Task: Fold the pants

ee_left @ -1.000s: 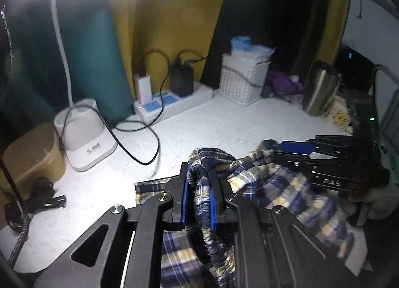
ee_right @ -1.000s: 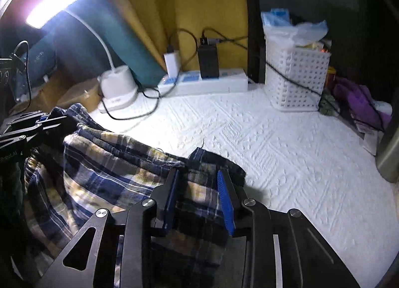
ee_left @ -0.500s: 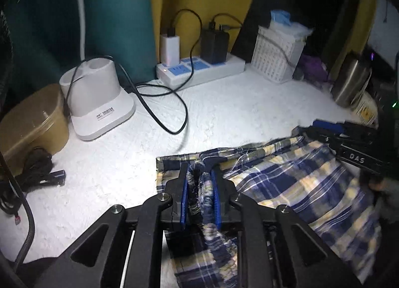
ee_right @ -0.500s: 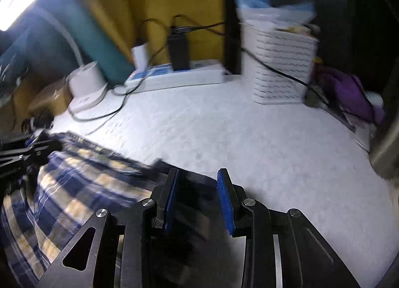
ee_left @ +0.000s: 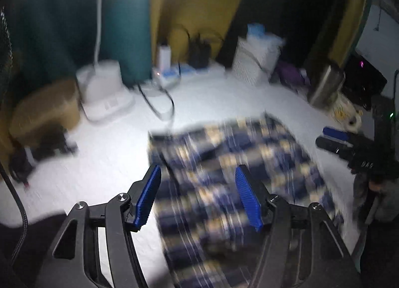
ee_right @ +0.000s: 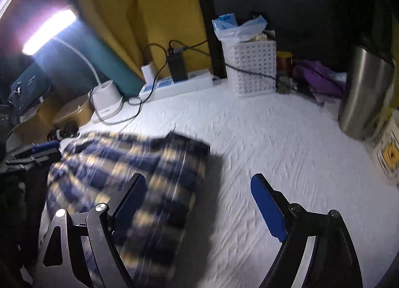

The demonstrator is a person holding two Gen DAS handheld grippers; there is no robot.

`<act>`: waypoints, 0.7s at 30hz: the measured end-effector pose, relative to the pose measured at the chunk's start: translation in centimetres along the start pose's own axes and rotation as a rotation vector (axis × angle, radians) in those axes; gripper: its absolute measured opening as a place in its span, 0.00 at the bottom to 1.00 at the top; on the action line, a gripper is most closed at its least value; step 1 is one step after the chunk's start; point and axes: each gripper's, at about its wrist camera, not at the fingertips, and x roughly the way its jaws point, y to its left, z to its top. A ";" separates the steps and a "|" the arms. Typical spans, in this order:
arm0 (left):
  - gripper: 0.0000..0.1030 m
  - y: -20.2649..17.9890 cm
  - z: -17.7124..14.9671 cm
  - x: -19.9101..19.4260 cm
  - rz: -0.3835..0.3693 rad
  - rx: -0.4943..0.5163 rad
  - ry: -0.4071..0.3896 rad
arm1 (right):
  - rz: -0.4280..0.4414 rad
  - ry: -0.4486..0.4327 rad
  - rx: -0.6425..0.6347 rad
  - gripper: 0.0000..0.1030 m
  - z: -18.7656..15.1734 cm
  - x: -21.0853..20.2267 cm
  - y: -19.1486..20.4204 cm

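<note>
Now the white table cover [ee_right: 286, 143] is carrying the plaid pants [ee_right: 129, 175], lying flat in a folded stack near its front edge. Both grippers are hanging over them, jaws having just been opening: the right gripper [ee_right: 199, 203] is standing wide and empty, the left gripper [ee_left: 198, 198] is spread above the cloth, pressing nothing. Before regripping, I'd be checking that the edges line up.
</note>
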 end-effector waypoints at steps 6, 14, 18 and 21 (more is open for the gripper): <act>0.60 0.3 -2.9 1.0 -0.039 -0.059 0.069 | 0.050 0.060 0.057 0.79 -4.4 -1.6 0.2; 0.59 0.6 -3.8 1.6 0.043 0.007 0.047 | 0.050 0.115 0.053 0.28 -10.3 -2.3 2.5; 0.53 0.9 -3.8 2.4 0.071 0.038 0.054 | -0.018 0.095 0.015 0.24 -11.4 -2.9 3.7; 0.52 0.9 -3.6 2.5 0.099 0.057 0.050 | -0.080 0.081 -0.030 0.24 -12.0 -3.2 4.7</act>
